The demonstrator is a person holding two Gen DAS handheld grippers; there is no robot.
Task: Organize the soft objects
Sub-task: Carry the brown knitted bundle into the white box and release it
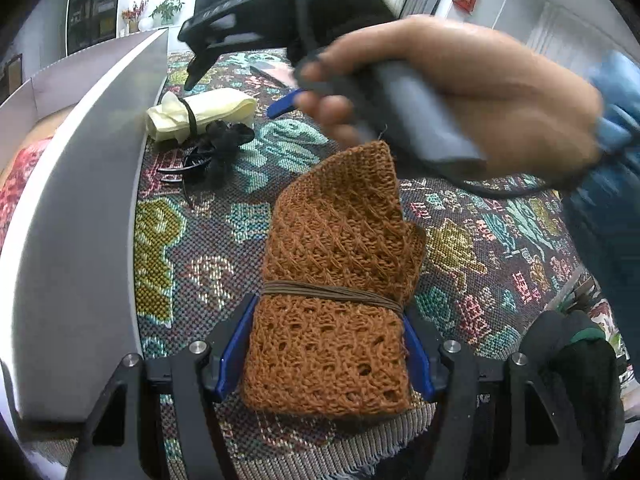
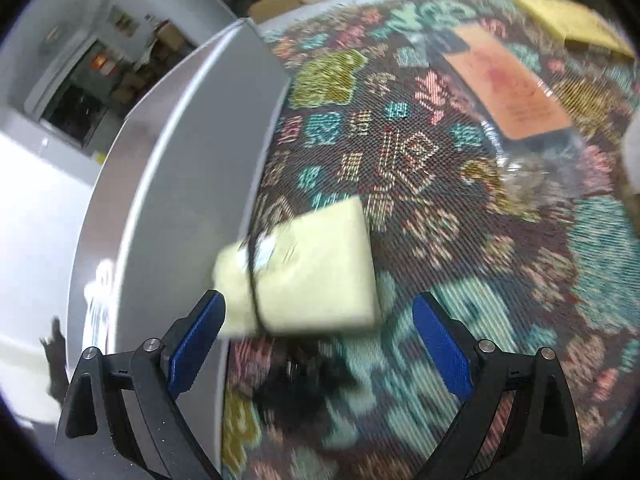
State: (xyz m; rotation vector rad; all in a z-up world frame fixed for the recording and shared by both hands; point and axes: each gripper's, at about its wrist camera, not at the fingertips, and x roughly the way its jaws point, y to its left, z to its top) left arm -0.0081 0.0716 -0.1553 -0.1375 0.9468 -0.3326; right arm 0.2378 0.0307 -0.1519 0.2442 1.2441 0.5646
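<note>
The left gripper (image 1: 326, 354) clamps the banded brown knit bundle (image 1: 336, 280) resting on the patterned tabletop (image 1: 460, 248). The right gripper (image 2: 318, 344) stands wide open above the pale yellow bundle (image 2: 312, 276), beside the grey box (image 2: 172, 184).

Knit bundle (image 1: 332, 300) btwn jaws, on rug (image 1: 460, 248)

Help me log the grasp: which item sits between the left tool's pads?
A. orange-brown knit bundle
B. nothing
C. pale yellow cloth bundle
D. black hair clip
A: the left tool's blue pads press both sides of the orange-brown knit bundle, tied with brown cord.
</note>
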